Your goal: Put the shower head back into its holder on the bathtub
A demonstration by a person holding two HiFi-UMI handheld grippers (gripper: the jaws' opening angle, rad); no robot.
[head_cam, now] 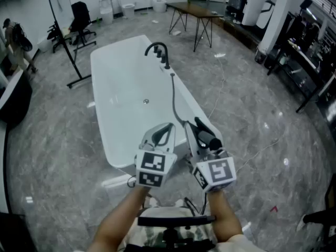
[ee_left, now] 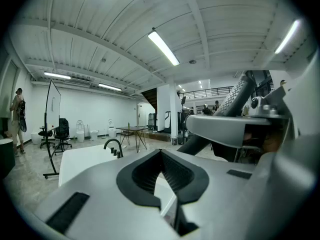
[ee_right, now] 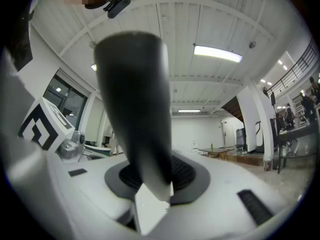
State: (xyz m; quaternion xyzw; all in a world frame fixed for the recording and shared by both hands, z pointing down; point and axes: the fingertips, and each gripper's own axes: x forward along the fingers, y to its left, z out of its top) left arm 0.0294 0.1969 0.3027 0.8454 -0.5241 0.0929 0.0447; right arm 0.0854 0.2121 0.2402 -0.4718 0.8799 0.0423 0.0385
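- right tongs (head_cam: pixel 198 136) clamp the black shower head (ee_right: pixel 134 109), over the near right corner of the bathtub (head_cam: pixel 118 83).
- left tongs (ee_left: pixel 161 153) closed together, empty, over its near end.
- only head view shows the bathtub's drain (head_cam: pixel 146 102).

A whiteboard (head_cam: pixel 59 1) stands beside an office chair (head_cam: pixel 80 16).

We could read no text, brand, number or sign anywhere. The near left marker cube (head_cam: pixel 154 168) and near right marker cube (head_cam: pixel 218 173) bore only black-and-white square patterns.
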